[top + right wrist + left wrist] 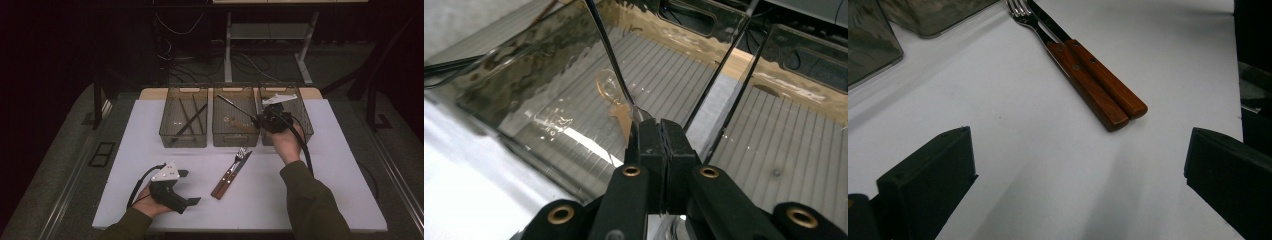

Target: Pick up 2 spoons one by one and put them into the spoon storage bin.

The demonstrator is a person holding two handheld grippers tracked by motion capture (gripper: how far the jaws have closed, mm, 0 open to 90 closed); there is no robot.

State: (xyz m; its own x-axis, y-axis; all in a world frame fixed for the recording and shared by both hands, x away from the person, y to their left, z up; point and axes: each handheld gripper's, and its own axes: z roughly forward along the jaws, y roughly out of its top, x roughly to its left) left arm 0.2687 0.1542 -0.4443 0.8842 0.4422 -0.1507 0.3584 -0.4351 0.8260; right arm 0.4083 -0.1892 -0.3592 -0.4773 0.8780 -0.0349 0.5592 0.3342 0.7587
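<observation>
While the right gripper [261, 120] clamps a thin metal utensil [235, 106] over the middle bin [235, 141], sorting is under way; next, lower and release it there. Near left, the left gripper [186, 187] rests agape, fork [231, 168] and knife [237, 170] waiting mid-table.

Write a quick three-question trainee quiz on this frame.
1. True or false: the left gripper has its jaws shut.
2. How many clear bins stand in the row?
3. What lies right beside the fork? A) spoon B) knife C) chopsticks

Key: 1. False, the jaws stand wide apart. 2. Three. 3. B, the knife, handle against handle.
</observation>
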